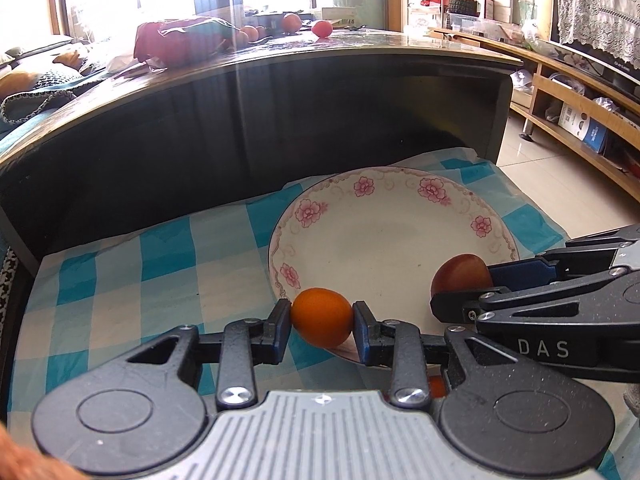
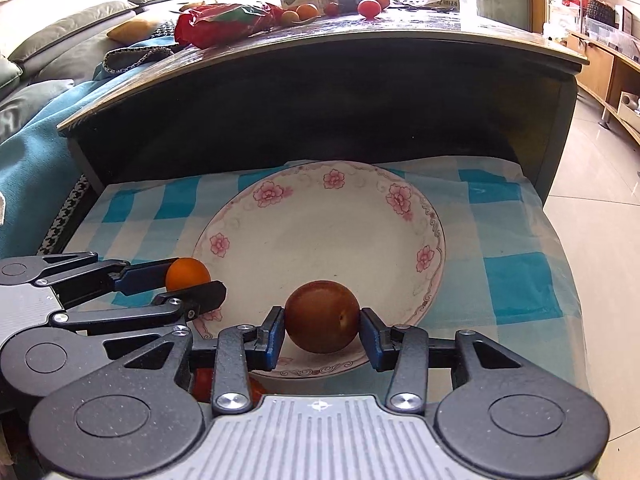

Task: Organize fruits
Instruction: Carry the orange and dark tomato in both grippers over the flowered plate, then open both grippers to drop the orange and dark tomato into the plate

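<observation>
My left gripper point(image 1: 322, 318) is shut on a small orange fruit point(image 1: 321, 316) and holds it over the near left rim of a white plate with pink flowers point(image 1: 384, 216). My right gripper point(image 2: 322, 330) is shut on a dark red-brown round fruit point(image 2: 322, 316) over the plate's near rim point(image 2: 434, 248). In the left wrist view the right gripper point(image 1: 460, 288) comes in from the right with the brown fruit point(image 1: 460, 274). In the right wrist view the left gripper point(image 2: 192, 280) shows at the left with the orange fruit point(image 2: 187, 273). The plate holds no fruit.
The plate sits on a blue and white checked cloth point(image 1: 120, 280) below a dark table edge point(image 1: 280, 64). Several more fruits point(image 2: 368, 6) and a red bag point(image 2: 228, 24) lie on that table top. A bit of red fruit point(image 2: 204, 384) shows under my right gripper. Tiled floor lies right.
</observation>
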### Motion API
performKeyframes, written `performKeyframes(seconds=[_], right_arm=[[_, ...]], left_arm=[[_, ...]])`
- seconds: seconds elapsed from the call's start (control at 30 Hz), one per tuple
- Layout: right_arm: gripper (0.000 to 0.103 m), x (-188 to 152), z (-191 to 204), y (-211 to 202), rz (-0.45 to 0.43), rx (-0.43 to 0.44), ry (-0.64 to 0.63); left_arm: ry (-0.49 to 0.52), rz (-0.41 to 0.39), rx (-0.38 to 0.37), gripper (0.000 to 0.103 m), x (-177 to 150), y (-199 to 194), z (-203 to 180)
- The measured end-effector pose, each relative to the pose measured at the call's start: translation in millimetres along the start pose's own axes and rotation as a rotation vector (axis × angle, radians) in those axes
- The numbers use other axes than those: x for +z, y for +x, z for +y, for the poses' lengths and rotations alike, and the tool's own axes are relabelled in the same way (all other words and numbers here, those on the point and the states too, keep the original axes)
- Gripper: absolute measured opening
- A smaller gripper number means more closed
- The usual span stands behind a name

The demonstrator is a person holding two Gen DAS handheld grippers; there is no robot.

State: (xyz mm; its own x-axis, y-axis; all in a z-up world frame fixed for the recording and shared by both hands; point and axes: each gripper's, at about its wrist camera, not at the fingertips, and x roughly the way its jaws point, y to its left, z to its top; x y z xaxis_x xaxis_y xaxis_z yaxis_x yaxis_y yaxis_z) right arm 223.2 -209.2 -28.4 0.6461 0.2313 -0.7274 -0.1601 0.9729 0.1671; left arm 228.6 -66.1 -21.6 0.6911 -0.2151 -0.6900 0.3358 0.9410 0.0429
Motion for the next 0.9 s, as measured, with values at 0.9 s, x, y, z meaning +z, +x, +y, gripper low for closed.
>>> performKeyframes(seconds=[0.9], right_arm=[[0.048,6.4,-9.7,-4.7,-0.038,-0.021,0.012]], left_arm=[[-0.01,-0.028,0.004,0.052,7.5,-3.9,2.0]])
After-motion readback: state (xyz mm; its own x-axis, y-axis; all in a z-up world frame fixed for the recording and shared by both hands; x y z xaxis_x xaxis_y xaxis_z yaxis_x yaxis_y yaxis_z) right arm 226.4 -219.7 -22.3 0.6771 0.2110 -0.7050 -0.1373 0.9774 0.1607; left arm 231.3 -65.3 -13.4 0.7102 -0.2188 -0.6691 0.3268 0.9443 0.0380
